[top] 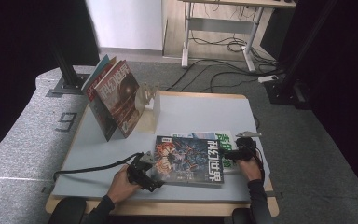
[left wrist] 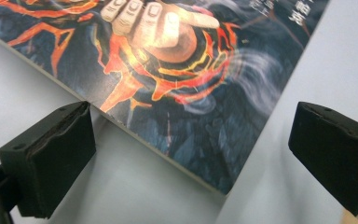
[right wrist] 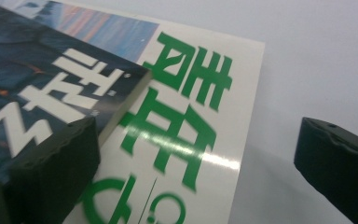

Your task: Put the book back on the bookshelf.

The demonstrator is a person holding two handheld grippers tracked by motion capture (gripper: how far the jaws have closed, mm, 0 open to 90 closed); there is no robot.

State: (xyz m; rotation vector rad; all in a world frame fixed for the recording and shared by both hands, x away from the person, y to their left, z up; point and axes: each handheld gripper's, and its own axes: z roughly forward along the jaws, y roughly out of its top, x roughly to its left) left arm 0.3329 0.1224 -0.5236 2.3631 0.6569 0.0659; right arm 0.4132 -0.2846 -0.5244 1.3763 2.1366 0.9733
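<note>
A dark magazine [top: 189,158] with a fiery illustrated cover lies flat on the white table [top: 200,112], near the front edge. It rests on top of a white magazine with green lettering [top: 224,140], which sticks out at the right. My left gripper [top: 151,176] sits at the dark magazine's near-left corner. In the left gripper view that corner of the dark magazine [left wrist: 177,93] lies between the wide-apart jaws of the left gripper [left wrist: 191,158], untouched. My right gripper [top: 230,154] is at the stack's right edge. Its view shows the right gripper [right wrist: 196,163] open over the green-lettered magazine [right wrist: 186,140] and the dark magazine's corner [right wrist: 37,93].
Several magazines [top: 116,95] stand leaning in a clear holder [top: 150,100] at the table's back left. A black cable [top: 88,167] trails left from my left gripper across the table. Beyond the table, a desk frame [top: 219,28] and cables lie on the floor.
</note>
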